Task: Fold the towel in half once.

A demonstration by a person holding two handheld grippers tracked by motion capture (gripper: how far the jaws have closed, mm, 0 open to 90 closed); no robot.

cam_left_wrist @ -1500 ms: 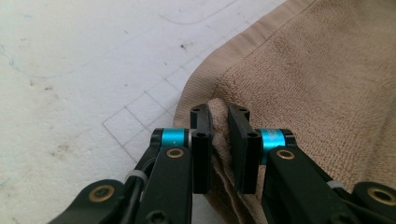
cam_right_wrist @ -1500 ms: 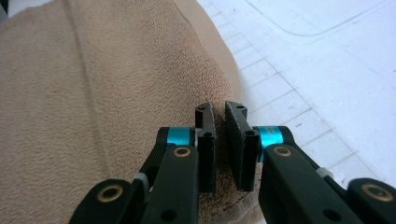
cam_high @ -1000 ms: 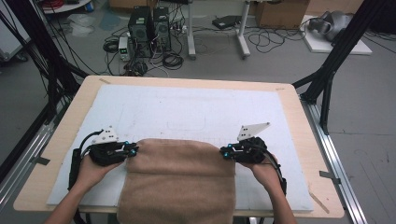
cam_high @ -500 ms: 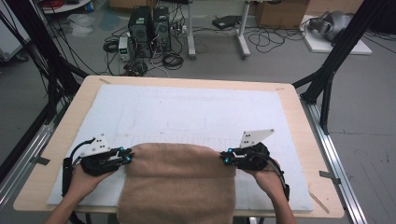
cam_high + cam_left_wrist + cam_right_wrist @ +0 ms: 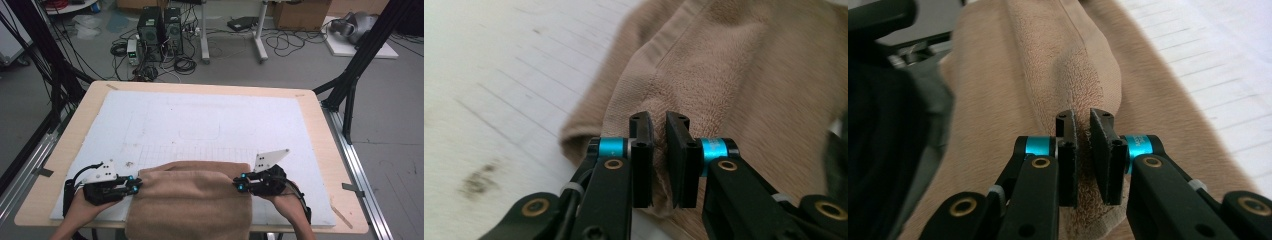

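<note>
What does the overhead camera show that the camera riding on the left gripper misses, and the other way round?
High view alone: the whole table with its white mat, both hands, the right gripper, and the floor beyond with cables and computer towers. It also shows the towel draping over the near edge.

Left gripper view alone: the jaws up close, pinching a ridge of towel between the pads, and the hem's stitching.

Both share: the left gripper, the tan towel and the gridded mat.

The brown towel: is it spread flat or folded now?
Folded. The towel shows a rounded doubled edge at its far side, and each gripper's fingers pinch a thick layered fold.
</note>
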